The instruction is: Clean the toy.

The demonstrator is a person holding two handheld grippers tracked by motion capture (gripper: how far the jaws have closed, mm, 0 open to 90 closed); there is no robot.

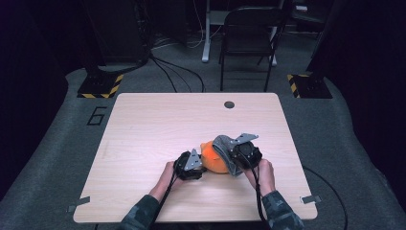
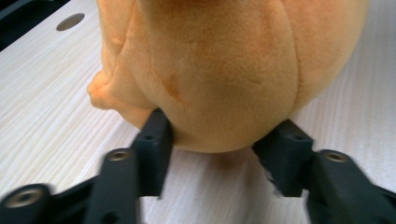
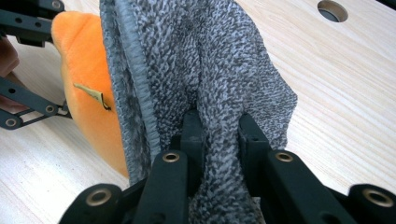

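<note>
High view: both grippers meet at an orange plush toy (image 1: 214,158) near the middle of the table (image 1: 143,124).
Left gripper view shows the left gripper (image 2: 219,140) with its pads pressed into the toy's rounded end, gripping it. Right gripper view shows the right gripper (image 3: 219,135) pinching a fold of grey knit cloth (image 3: 210,70) draped over the toy. The cloth is probably being drawn on or off; next, steady the toy and pull the fabric along it.

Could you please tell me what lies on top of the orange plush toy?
A grey knitted cloth drapes over one side of the orange plush toy, pinched by the right claw. The toy's surface beneath the cloth is hidden.
</note>
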